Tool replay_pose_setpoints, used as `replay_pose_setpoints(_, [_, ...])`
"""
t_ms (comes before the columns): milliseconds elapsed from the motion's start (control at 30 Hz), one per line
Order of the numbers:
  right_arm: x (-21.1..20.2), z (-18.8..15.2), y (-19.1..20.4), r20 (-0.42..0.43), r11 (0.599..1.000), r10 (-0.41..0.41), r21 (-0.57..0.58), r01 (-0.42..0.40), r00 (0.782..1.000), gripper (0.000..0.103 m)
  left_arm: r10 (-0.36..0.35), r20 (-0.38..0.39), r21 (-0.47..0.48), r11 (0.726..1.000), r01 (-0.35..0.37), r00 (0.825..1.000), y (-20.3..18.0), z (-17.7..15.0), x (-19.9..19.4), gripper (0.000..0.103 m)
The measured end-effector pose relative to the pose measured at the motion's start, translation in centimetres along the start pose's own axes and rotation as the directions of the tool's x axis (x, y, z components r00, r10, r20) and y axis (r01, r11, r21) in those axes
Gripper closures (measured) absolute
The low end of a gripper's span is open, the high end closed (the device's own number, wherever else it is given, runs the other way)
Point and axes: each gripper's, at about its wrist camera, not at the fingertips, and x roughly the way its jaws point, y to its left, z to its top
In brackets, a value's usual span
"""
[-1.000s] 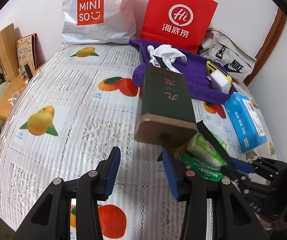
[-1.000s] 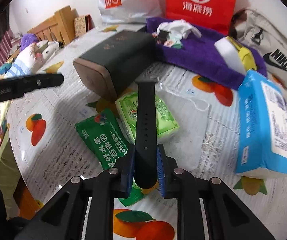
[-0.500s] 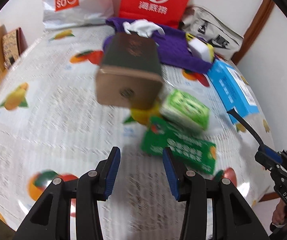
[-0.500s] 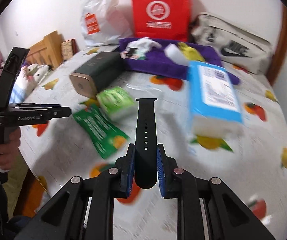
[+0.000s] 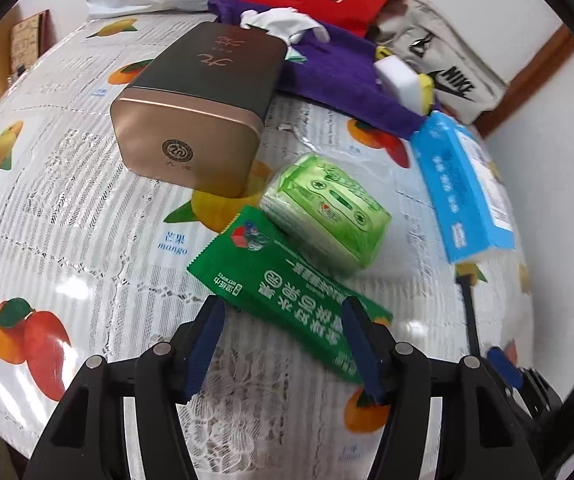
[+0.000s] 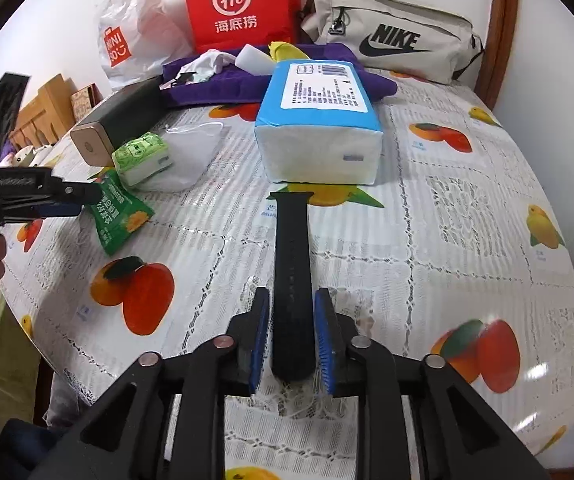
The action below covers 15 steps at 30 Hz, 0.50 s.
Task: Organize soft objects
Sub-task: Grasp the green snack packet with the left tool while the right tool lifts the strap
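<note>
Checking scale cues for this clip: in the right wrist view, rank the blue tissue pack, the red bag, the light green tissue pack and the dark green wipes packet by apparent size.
1. Blue tissue pack, nearer the camera.
2. Red bag, far back and cropped, so unsure against the first.
3 and 4. Dark green wipes packet and light green tissue pack look alike; the left tool partly hides the packet.

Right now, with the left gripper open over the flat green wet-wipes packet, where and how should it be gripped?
Probably by the near long edge of the green wet-wipes packet, coming in low from the front. It lies flat and thin on the tablecloth, so there are no side walls to pinch. The left gripper is open with that edge between its fingers; its far corner sits close to the light-green tissue pack.
</note>
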Motion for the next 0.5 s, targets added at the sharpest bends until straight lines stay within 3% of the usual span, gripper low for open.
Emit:
replay_pose_setpoints(200, [1.3,0.9,-0.3,0.002,0.999,0.038,-0.020,-0.038,0.999,0.056,0.089,0.007,-0.019,0.996,-0.089,0.996,-1.4,0.4,0.8,0.035])
replay_pose_setpoints(367, [2.5,1.1,0.7,0.017,0.999,0.010,-0.032,-0.009,1.000,0.057,0.186,0.021,0.014,0.982,-0.186,0.982,-3.0,0.5,1.6,0.031])
replay_pose_setpoints(500, [2.6,0.9,1.1,0.038,0.998,-0.014,-0.052,0.016,0.999,0.067,0.278,0.071,0.093,0.954,-0.284,0.958,-3.9,0.0,2.2,0.029])
